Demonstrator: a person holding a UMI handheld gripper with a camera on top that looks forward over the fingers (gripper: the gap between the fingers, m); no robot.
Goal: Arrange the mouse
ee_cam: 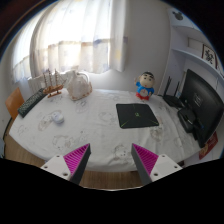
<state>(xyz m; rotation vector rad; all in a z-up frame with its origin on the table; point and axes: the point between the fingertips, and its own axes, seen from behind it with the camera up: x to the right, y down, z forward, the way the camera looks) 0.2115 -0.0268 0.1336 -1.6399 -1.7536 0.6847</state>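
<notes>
Mouse [55, 119] lay on the white surface [100, 135], well beyond the tongs [110, 160] and off toward the left finger; tongs stood spread, holding nothing, black mousepad [136, 116] ahead.

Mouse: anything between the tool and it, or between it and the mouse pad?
Nothing visible. The tool is open; bare tablecloth lies ahead up to the white mouse, and from there across to the black mouse pad.
</notes>
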